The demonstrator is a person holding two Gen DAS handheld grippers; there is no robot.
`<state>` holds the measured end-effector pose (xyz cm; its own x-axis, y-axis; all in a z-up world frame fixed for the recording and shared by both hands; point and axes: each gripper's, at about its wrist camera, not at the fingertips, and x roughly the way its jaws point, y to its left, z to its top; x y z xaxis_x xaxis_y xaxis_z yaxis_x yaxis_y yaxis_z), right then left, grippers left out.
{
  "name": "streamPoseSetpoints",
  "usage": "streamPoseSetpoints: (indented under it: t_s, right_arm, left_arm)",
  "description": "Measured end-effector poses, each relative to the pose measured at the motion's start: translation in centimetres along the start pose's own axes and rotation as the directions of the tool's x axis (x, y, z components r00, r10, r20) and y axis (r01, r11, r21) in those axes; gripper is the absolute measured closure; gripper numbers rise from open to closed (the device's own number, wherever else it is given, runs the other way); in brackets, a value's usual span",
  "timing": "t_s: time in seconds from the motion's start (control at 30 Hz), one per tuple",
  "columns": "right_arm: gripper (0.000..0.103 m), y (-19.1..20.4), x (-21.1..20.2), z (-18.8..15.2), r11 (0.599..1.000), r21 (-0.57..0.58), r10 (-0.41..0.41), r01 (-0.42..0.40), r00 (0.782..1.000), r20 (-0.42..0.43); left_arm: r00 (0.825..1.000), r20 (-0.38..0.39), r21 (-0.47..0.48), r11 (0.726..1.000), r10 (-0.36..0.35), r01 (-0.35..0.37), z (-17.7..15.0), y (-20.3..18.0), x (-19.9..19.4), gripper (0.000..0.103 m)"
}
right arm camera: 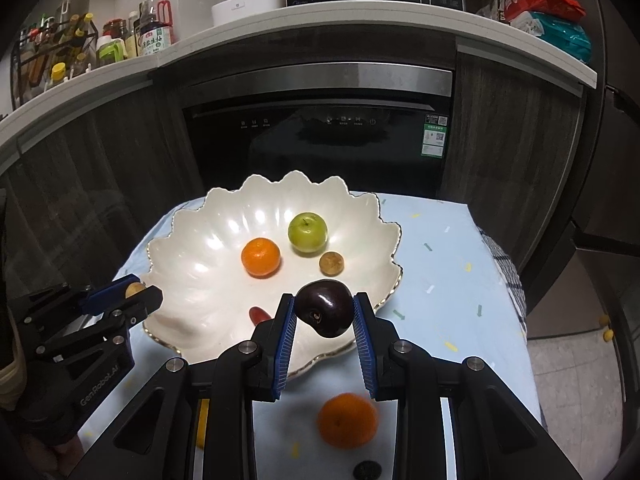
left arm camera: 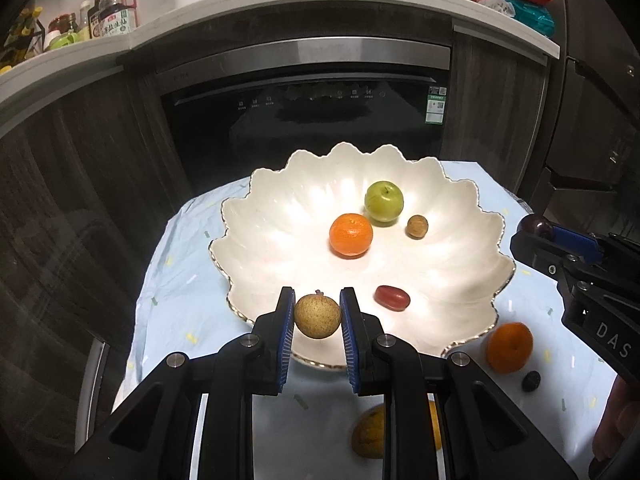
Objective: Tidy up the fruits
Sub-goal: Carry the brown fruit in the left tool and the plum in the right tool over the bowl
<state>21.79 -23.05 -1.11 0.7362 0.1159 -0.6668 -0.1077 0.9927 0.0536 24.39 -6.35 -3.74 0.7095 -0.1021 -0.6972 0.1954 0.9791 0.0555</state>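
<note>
A pale blue cloth (left arm camera: 180, 280) is covering the table, and a big scalloped white bowl (left arm camera: 256, 216) is sitting on it toward the far side. Four fruits are already lying in the bowl: a green apple (left arm camera: 383, 201) far right, an orange (left arm camera: 351, 235) just left of it near the middle, a small brown longan (left arm camera: 417, 227) right of both, and a red date (left arm camera: 392, 298) near the front rim.

Both grippers are carrying fruit over the bowl's near edge. The left gripper (left arm camera: 317, 316) is pinching a tan, speckled round fruit (left arm camera: 317, 317) between its blue pads, narrow around it. The right gripper (right arm camera: 325, 314) is clamping a dark cherry (right arm camera: 325, 314) the same way.

On the cloth near the bowl, a second orange (right arm camera: 347, 420), a yellowish fruit (left arm camera: 370, 434) partly hidden by the fingers, and a small dark fruit (left arm camera: 531, 381) are waiting. By my judgement the job is about halfway: four placed, two in transit, at least three left to collect.
</note>
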Motion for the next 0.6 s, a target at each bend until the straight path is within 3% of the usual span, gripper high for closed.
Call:
streamPoseSetpoints:
  t_s: [0.6]
  right_arm:
    - [0.073,-0.4,2.9,0.1,1.0,0.002,0.0,0.0,0.998,-0.057]
  left_arm:
    - [0.999,-0.051,-0.012,1.0,-0.015,0.014,0.1,0.1,3.0,0.08]
